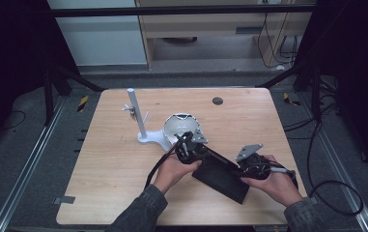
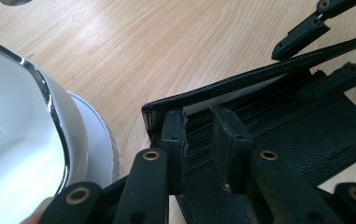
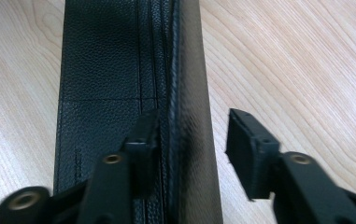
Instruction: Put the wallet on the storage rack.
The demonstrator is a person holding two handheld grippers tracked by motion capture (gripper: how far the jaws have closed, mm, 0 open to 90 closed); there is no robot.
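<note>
Here, pebbled black leather wallet (image 3: 110, 70); flat, rectangular

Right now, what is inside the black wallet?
The black wallet lies half open on the table. Inside, stitched card slots and a pale lining under the raised flap show. Whether the slots hold anything is hidden.

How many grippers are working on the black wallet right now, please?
2. The left gripper is at the end of the black wallet nearest the white bowl; the right gripper straddles the raised flap at the opposite end.
</note>
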